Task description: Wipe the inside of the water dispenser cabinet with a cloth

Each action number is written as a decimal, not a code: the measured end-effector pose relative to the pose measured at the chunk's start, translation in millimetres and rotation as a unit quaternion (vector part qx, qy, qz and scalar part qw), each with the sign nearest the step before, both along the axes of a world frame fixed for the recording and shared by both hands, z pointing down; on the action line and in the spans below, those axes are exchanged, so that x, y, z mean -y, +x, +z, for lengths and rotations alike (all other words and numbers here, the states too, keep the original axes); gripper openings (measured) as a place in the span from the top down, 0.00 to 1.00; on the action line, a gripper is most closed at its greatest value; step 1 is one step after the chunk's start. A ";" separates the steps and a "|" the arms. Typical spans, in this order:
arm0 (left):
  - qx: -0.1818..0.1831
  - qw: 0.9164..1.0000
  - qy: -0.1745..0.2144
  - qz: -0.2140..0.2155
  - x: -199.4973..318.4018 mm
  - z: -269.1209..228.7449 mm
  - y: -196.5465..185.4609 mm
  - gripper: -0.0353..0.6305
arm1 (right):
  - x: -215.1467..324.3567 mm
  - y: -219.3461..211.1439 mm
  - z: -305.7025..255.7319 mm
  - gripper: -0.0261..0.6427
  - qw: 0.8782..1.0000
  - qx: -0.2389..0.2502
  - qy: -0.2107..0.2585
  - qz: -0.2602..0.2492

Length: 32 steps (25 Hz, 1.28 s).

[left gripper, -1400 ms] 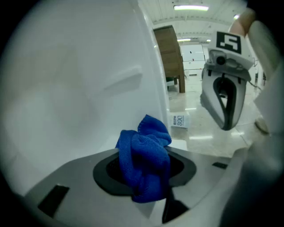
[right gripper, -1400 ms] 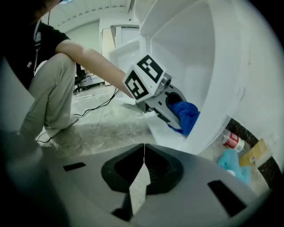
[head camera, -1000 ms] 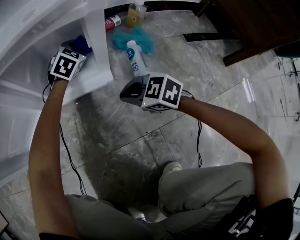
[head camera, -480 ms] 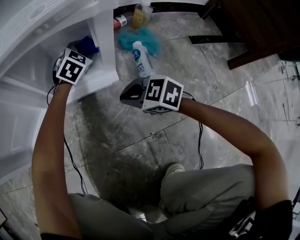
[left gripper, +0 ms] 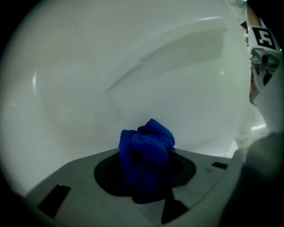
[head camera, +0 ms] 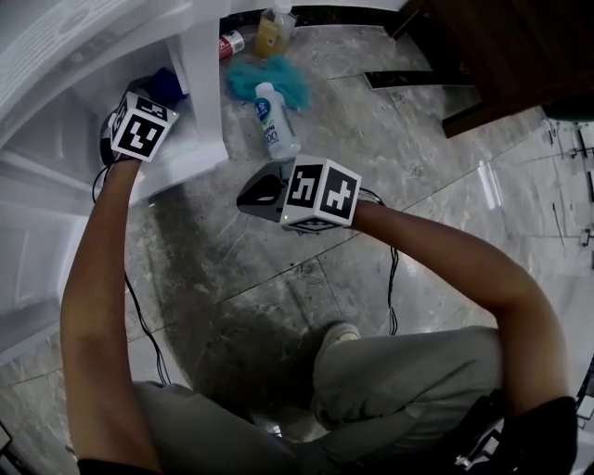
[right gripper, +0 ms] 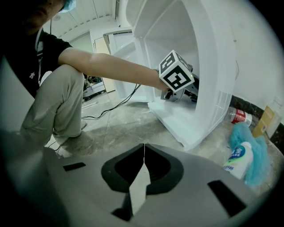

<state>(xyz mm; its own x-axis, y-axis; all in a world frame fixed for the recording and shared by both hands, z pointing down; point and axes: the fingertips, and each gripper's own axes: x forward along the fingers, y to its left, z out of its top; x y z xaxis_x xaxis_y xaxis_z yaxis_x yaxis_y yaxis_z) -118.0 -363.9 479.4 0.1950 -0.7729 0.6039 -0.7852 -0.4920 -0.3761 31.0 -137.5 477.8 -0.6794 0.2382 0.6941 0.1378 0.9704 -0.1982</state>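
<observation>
My left gripper (head camera: 148, 111) reaches into the open white cabinet (head camera: 200, 93) of the water dispenser, shut on a bunched blue cloth (left gripper: 147, 155). In the left gripper view the cloth bulges out between the jaws in front of the white inner wall (left gripper: 133, 80); whether it touches the wall I cannot tell. A bit of the cloth (head camera: 165, 86) peeks out beyond the marker cube in the head view. My right gripper (right gripper: 143, 156) hovers over the marble floor outside the cabinet, jaws shut with nothing in them. The right gripper view shows the left gripper's cube (right gripper: 176, 72) at the cabinet opening.
On the floor right of the cabinet lie a white spray bottle (head camera: 270, 119) on a teal cloth (head camera: 269, 76), a red can (head camera: 229, 43) and a yellow bottle (head camera: 271, 26). Dark wooden furniture (head camera: 501, 56) stands at the upper right. Cables (head camera: 139, 315) trail across the floor. The person crouches.
The left gripper with the cloth has shifted only slightly inside the cabinet. The right gripper has stayed where it was.
</observation>
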 end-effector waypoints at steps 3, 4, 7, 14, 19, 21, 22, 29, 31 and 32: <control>-0.011 1.000 -0.008 0.028 -13.5 1.3 9.9 0.71 | 2.0 -6.4 -1.6 0.96 1.000 0.004 0.004 -0.002; -0.015 0.999 -0.014 0.040 -16.0 2.5 12.9 0.71 | 2.8 -9.9 -2.5 0.96 1.000 0.008 0.005 -0.002; -0.016 0.998 -0.020 0.060 -15.3 2.6 16.3 0.71 | 3.7 -18.8 -5.3 0.96 1.000 0.018 0.005 -0.002; -0.008 1.000 -0.016 0.009 7.2 4.0 -2.0 0.71 | -0.6 -6.3 -1.3 0.96 1.000 0.000 0.003 -0.002; -0.043 0.999 -0.022 -0.016 1.7 0.2 -1.3 0.71 | 1.9 -5.7 -6.8 0.96 1.000 0.004 0.010 0.004; -0.060 0.998 -0.036 -0.009 -11.5 0.2 4.9 0.71 | 9.6 -13.7 -14.2 0.96 1.000 0.017 0.006 0.020; -0.061 0.997 -0.045 0.005 -21.0 0.9 9.8 0.71 | 15.4 -19.5 -18.1 0.96 0.999 0.026 0.003 0.032; -0.060 0.992 -0.084 0.079 -102.3 -27.2 20.6 0.71 | 57.7 -80.5 -50.3 0.96 0.983 0.113 -0.063 0.127; -0.043 0.991 -0.089 0.090 -128.9 -26.8 13.3 0.71 | 61.0 -92.6 -56.3 0.96 0.978 0.124 -0.088 0.142; -0.036 0.991 -0.090 0.093 -142.1 -24.0 9.6 0.71 | 60.8 -97.0 -57.4 0.96 0.978 0.123 -0.095 0.143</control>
